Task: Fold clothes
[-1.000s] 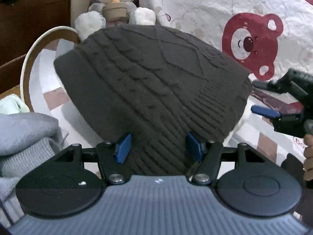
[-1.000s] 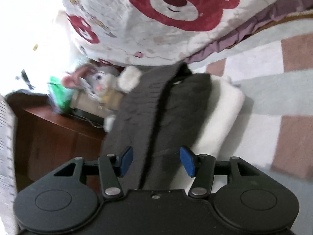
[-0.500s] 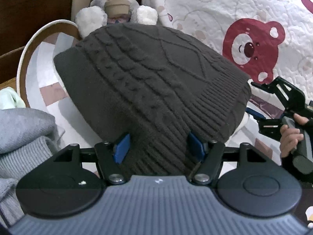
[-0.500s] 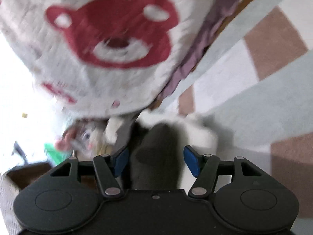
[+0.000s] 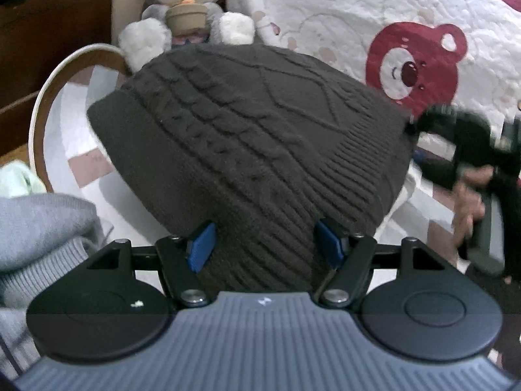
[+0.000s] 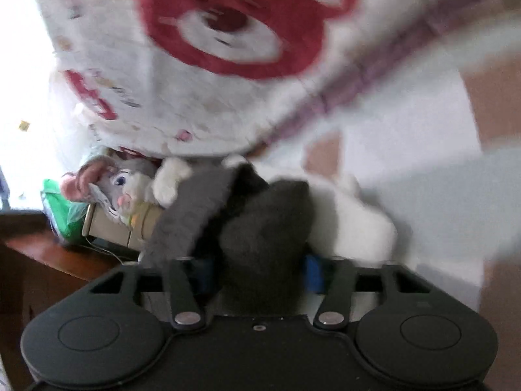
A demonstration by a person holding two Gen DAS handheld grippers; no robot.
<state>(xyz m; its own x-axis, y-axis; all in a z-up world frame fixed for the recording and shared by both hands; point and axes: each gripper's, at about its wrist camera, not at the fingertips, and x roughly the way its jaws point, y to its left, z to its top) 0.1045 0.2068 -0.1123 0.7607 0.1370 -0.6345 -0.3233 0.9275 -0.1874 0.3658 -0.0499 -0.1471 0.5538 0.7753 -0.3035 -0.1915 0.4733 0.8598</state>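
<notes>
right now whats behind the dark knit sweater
Behind the dark knit sweater sits a plush bunny holding a toy pot, against the bear-print quilt. The sweater covers the bunny's lower body.

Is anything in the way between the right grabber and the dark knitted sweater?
No, nothing visible is in the way. A bunch of the dark knitted sweater already sits between the blue pads of the right gripper, whose jaws are closing. The left gripper grips the ribbed hem of the same sweater.

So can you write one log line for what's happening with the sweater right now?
step: fold dark knit sweater | left hand-held gripper: shut on its ribbed hem | right hand-held gripper: closing, sweater edge between jaws
</notes>
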